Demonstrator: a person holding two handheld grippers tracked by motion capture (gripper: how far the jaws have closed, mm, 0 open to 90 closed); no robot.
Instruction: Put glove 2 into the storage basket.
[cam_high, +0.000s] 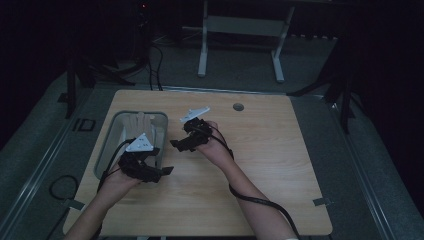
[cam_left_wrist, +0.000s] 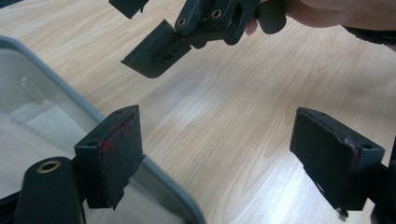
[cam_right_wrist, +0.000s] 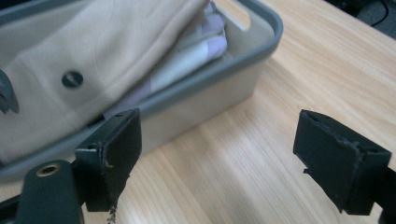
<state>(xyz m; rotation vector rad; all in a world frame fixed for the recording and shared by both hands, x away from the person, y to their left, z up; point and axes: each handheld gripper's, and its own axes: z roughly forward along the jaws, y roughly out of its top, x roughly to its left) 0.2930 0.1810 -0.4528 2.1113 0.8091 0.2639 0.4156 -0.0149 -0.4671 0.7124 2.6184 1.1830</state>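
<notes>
Folded beige cloth lies in the bin just beyond both wide, empty grippers.

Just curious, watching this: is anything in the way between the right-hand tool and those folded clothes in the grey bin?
Only the bin's own grey wall. The right gripper hangs open over bare table beside it, and the folded clothes lie just past the rim, so reaching them means going over it.

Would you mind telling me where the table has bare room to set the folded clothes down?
The table's right half, from the right gripper to its right edge, is bare. The left is crowded: the grey bin of folded clothes and the left gripper.
</notes>
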